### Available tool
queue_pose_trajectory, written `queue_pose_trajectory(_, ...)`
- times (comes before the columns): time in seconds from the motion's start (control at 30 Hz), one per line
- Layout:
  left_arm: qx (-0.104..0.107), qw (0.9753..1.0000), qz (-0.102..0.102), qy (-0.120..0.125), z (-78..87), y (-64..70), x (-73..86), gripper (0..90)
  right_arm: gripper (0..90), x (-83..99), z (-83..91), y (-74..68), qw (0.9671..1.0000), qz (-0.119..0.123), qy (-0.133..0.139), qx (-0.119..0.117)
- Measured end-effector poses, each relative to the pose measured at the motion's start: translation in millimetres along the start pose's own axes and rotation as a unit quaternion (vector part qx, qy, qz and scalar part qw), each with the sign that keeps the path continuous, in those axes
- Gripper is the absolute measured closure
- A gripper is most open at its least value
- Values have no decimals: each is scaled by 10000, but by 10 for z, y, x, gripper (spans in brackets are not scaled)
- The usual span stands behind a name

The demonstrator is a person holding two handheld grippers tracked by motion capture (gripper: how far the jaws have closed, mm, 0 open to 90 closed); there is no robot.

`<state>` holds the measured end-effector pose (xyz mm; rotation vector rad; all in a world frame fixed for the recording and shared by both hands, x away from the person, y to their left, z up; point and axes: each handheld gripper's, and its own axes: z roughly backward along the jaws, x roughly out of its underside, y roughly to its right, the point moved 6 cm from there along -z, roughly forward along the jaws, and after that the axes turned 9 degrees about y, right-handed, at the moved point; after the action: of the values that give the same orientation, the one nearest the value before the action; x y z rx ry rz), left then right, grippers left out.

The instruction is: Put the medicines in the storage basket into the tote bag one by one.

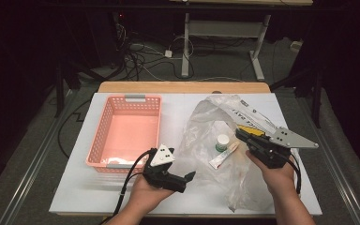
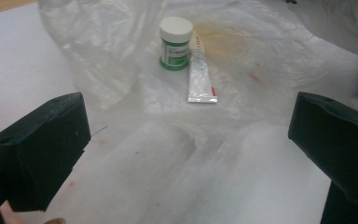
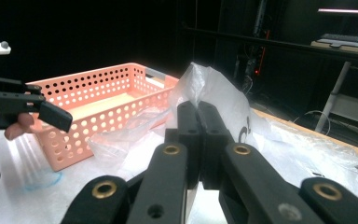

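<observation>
— High view first: what sits on the table (image 1: 75, 187), and why there?

— A pink basket (image 1: 126, 131) stands toward the left edge, empty as far as I can see, its open top ready to take things. Right of it a clear plastic bag (image 1: 206, 122) sprawls toward the right edge, and inside it, near the middle of the table, stand a small green jar (image 1: 222, 142) with a white lid and, just beside it, a white tube (image 1: 223, 156) lying flat.

— So the bag is being emptied?

— That is my reading — both items are under the film.

— And the right gripper (image 1: 242, 134)?

— Its jaws are pressed together on the bag's film, seemingly lifting the mouth so the contents can be reached.

— The left gripper (image 1: 190, 176)?

— Near the front edge, pointing at the bag. In the left gripper view its jaws stand wide apart, holding nothing, with the jar and tube well ahead between them.
</observation>
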<state>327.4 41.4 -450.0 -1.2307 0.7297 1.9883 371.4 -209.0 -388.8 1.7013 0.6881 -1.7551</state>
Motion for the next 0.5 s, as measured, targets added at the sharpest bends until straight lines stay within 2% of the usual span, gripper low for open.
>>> queue_pose_trajectory(0.33,-453,9988,152,147,262,-310,2,0,900,5,-3,-4,10000,6,-22,-1)
queue_pose_trajectory(0.5,-696,9973,202,101,329,-458,29,0,900,10,-3,0,10000,0,-29,4)
